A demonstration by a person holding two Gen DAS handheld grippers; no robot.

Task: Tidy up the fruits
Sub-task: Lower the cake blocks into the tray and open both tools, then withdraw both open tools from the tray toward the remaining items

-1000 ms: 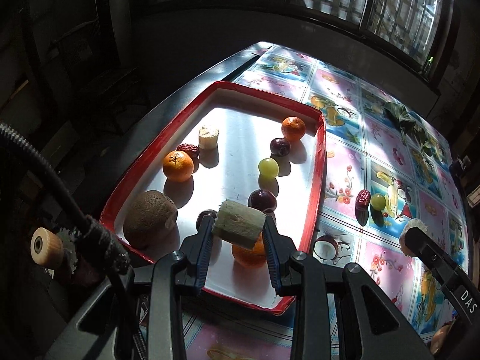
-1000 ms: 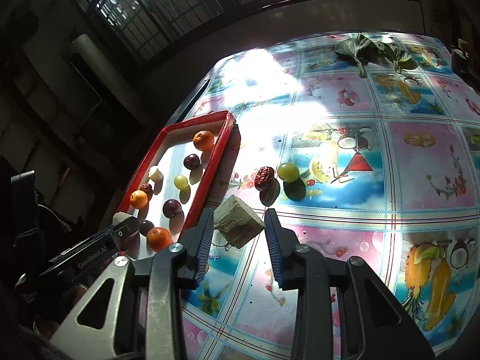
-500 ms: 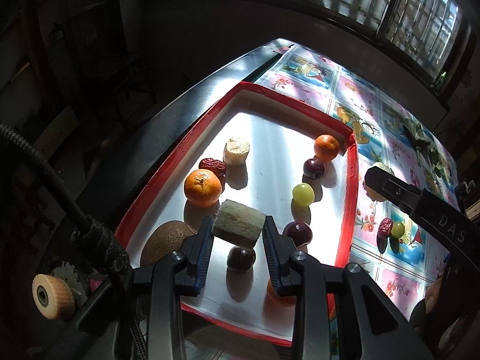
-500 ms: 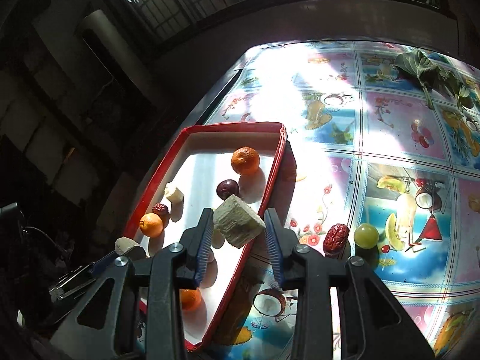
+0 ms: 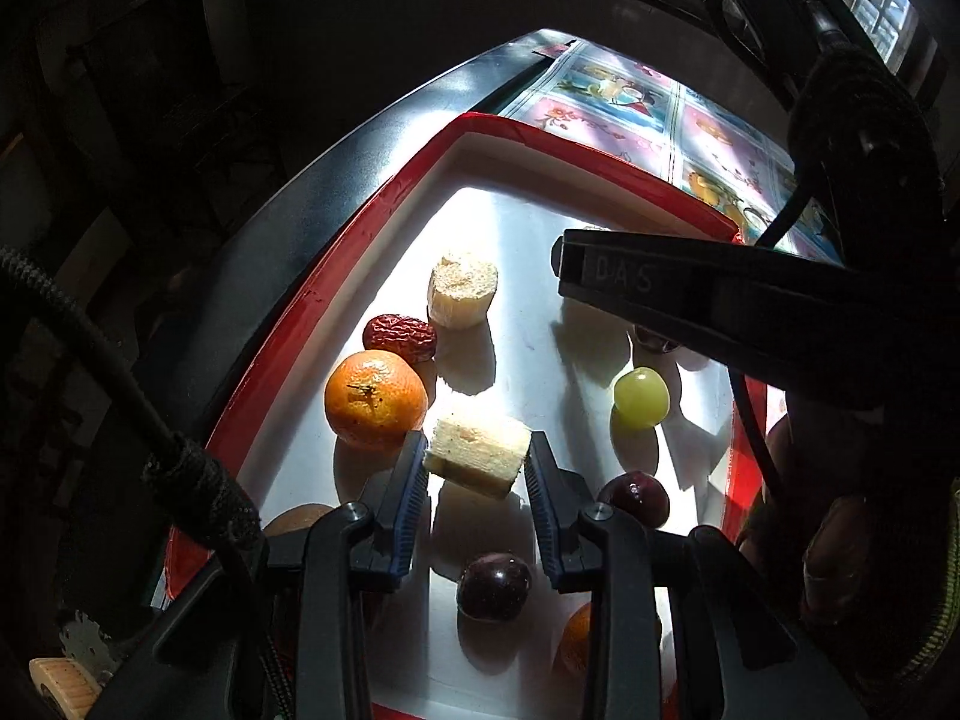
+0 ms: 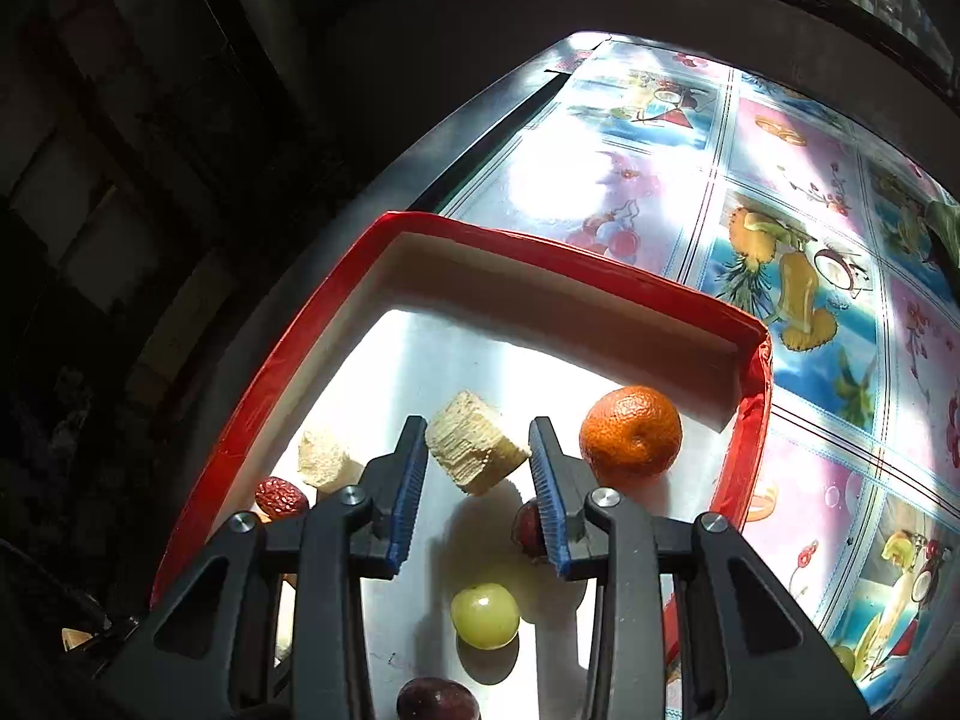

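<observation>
Both hand-held grippers now hang over the red tray (image 6: 540,252) instead of the tabletop. The left hand-held gripper (image 5: 477,468) clamps a pale cane chunk (image 5: 478,455); the right hand-held gripper (image 6: 478,456) clamps another chunk (image 6: 474,441). Release looks imminent.

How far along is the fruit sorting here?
Most fruit already lies in the red tray: oranges, a grape, a date. Each gripper, left and right, holds a pale chunk over the tray. Releasing them remains.
</observation>
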